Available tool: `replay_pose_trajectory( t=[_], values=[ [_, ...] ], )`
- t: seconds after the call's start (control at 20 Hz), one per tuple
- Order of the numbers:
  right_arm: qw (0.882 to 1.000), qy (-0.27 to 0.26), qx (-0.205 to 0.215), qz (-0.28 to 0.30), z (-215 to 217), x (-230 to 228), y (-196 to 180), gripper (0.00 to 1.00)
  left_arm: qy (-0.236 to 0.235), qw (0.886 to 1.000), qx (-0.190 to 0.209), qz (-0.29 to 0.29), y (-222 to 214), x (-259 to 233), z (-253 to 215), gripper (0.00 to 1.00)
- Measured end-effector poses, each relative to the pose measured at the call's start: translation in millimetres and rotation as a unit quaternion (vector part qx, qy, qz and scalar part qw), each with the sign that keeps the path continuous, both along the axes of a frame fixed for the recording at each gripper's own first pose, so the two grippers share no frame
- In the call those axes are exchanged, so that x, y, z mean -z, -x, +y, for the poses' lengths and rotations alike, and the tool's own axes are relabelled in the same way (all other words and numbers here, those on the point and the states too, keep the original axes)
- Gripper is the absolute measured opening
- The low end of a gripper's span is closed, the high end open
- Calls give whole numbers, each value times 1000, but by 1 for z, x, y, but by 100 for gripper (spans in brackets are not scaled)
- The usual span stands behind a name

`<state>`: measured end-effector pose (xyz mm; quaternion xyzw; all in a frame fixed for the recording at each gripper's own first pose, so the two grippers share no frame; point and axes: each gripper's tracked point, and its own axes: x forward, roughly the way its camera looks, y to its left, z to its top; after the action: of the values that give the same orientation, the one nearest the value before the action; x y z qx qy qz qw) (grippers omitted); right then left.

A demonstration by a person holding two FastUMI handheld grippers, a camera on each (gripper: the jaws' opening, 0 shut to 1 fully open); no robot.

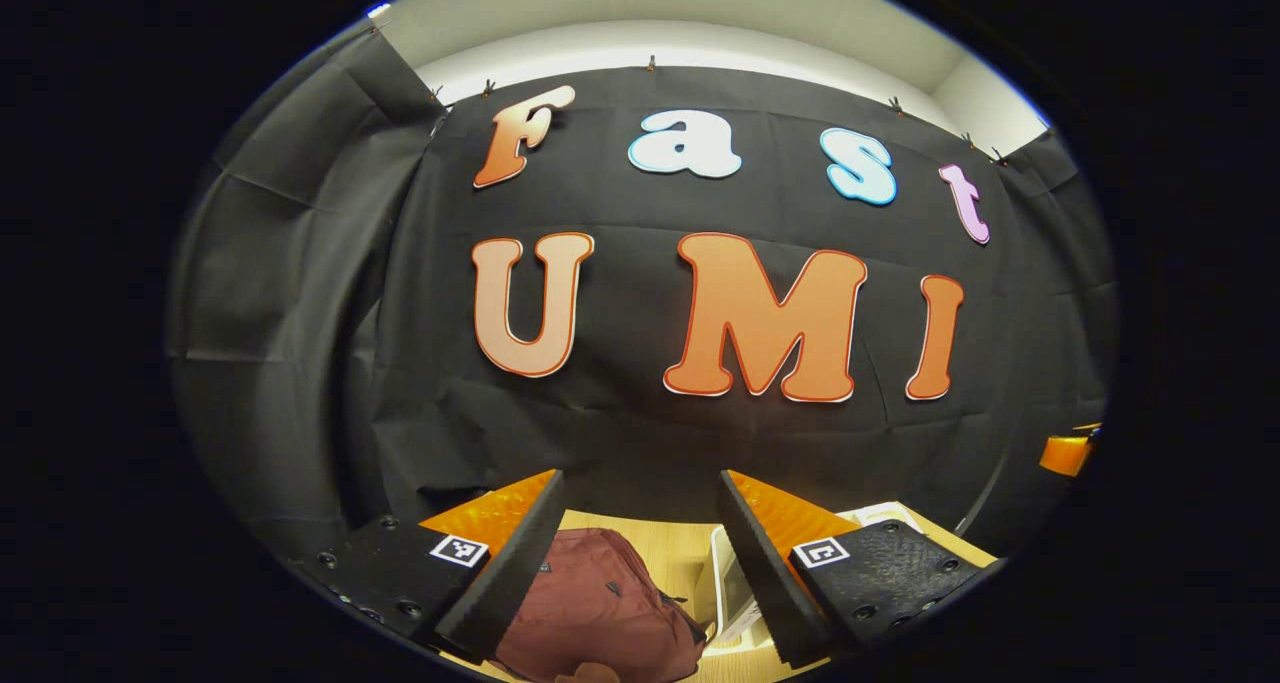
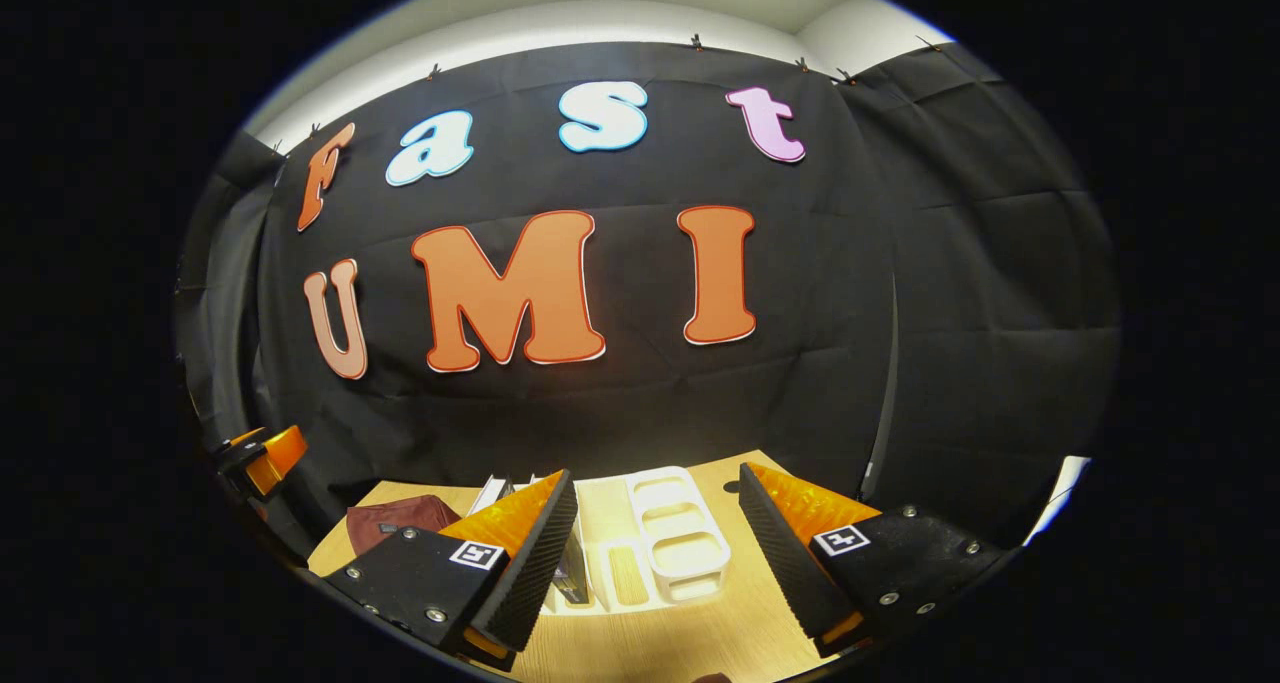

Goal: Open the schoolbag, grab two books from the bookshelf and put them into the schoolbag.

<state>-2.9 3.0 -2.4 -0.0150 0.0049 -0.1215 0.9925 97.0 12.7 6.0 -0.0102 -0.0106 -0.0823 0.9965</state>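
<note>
Maroon fabric marks the one schoolbag (image 1: 600, 603), which lies slumped on the pale wooden worktop (image 1: 680, 553); in the left gripper view it sits low between the fingers of the left hand-held gripper (image 1: 640, 563), whose jaws stand wide apart with nothing between them. Whether the bag's zip is undone cannot be told. Just right of the bag stands the one white bookshelf (image 1: 735, 593), partly hidden by the right-hand finger.

In the right gripper view the same schoolbag (image 2: 395, 521) lies at the far left of the worktop (image 2: 650, 643), and the other gripper shows small at the left edge. Beside the bag, the bookshelf (image 2: 680, 543) is a white rack with open looped dividers. Books (image 2: 573, 573) stand in its left part, behind the finger; at least two upright spines show, though the exact count cannot be told. The slots to the right hold nothing. The right hand-held gripper (image 2: 655, 563) hovers above the rack with jaws spread wide, gripping nothing.
</note>
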Motion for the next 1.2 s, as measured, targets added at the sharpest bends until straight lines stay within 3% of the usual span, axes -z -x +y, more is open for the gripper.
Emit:
replay_pose_trajectory(
  t=[0.3, 0.6, 0.8, 1.0, 1.2],
  values=[
    [999, -12, -24, 19, 7, 14, -32, 96, -32, 998, -48, 17, 5, 29, 40, 95],
    [998, 0, -45, 50, 25, 40, -48, 96, -116, 989, -89, 21, 14, 59, 77, 95],
    [997, 5, -45, 65, 28, 54, -48, 97, -211, 974, -77, 27, 28, 94, 75, 95],
    [996, -2, -34, 80, 18, 67, -43, 97, -278, 958, -29, 65, 48, 156, 52, 95],
    [995, -2, -12, 96, -2, 80, -32, 97, -342, 931, 22, 126, 69, 236, 27, 96]
  ],
)
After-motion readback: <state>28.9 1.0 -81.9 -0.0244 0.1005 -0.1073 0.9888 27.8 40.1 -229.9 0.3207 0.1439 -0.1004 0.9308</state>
